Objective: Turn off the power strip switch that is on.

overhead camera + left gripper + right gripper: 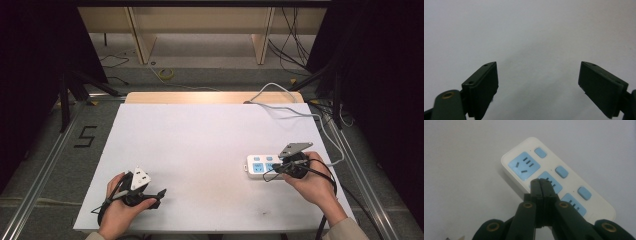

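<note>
A white power strip (261,165) with blue sockets and blue switches lies on the white table at the right; its grey cable runs to the far edge. In the right gripper view the power strip (554,173) has three sockets, and my right gripper (540,180) hovers over the middle one, jaws pressed together with nothing between them. From above, the right gripper (276,171) sits at the strip's near right end. My left gripper (161,193) rests near the front left edge, and in its own view the left gripper (537,80) stands open over bare table.
The white tabletop (200,145) lies on a wooden board that shows at the far edge. A grey cable (285,107) loops off the far right corner. Black stands and loose cables sit on the floor on both sides.
</note>
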`<state>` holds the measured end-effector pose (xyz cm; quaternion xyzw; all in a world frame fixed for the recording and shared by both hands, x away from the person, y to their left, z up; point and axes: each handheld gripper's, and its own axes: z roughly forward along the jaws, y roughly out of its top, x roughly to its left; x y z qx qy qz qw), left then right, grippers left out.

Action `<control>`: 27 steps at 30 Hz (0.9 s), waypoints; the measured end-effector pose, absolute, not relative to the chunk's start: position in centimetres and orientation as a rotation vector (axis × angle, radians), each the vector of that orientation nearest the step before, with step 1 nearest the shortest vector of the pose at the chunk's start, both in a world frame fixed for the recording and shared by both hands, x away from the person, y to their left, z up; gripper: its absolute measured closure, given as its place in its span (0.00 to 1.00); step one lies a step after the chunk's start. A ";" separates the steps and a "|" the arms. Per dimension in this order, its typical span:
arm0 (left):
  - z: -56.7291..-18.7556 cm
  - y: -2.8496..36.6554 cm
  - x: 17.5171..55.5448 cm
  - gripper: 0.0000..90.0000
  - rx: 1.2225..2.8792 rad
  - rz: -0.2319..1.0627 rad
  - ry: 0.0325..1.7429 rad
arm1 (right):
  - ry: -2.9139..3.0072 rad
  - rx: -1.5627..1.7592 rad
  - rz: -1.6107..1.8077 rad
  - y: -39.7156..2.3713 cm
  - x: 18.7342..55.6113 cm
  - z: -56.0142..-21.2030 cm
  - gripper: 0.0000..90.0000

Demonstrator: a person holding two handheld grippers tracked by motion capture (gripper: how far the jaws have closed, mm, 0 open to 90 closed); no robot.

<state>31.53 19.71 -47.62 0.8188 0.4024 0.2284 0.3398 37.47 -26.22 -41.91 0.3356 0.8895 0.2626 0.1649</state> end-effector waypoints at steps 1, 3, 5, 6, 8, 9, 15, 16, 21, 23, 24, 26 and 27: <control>-47.6 19.7 31.5 0.18 2.131 0.595 1.047 | 2.535 0.960 0.747 -26.2 37.5 -41.9 1.00; -47.6 19.7 31.5 0.18 2.132 0.594 1.048 | 2.536 0.964 0.742 -26.1 37.7 -41.9 1.00; -47.6 19.7 31.5 0.18 2.135 0.595 1.046 | 2.540 0.966 0.739 -26.0 37.8 -41.9 1.00; -47.6 19.7 31.5 0.18 2.135 0.595 1.045 | 2.540 0.966 0.739 -26.0 37.8 -41.9 1.00; -47.6 19.7 31.5 0.18 2.136 0.594 1.046 | 2.539 0.970 0.739 -25.9 38.0 -41.9 1.00; -47.6 19.7 31.5 0.18 2.131 0.596 1.047 | 2.539 0.970 0.739 -25.9 38.0 -41.9 1.00; -47.6 19.7 31.5 0.18 2.130 0.596 1.047 | 2.545 0.973 0.734 -25.8 38.3 -41.9 1.00; -47.6 19.7 31.5 0.18 2.130 0.596 1.047 | 2.545 0.977 0.735 -25.8 38.4 -41.9 1.00; -47.6 19.7 31.5 0.18 2.130 0.596 1.046 | 2.546 0.981 0.732 -25.6 38.6 -41.9 1.00; -47.6 19.6 31.5 0.18 2.128 0.594 1.049 | 2.549 0.979 0.731 -25.6 38.7 -42.0 1.00; -47.6 19.6 31.5 0.18 2.129 0.594 1.049 | 2.549 0.982 0.728 -25.5 38.8 -42.0 1.00; -47.6 19.7 31.5 0.18 2.130 0.595 1.047 | 2.554 0.979 0.725 -25.5 38.9 -42.0 1.00; -47.6 19.6 31.5 0.18 2.128 0.594 1.050 | 2.553 0.982 0.724 -25.5 38.9 -42.1 1.00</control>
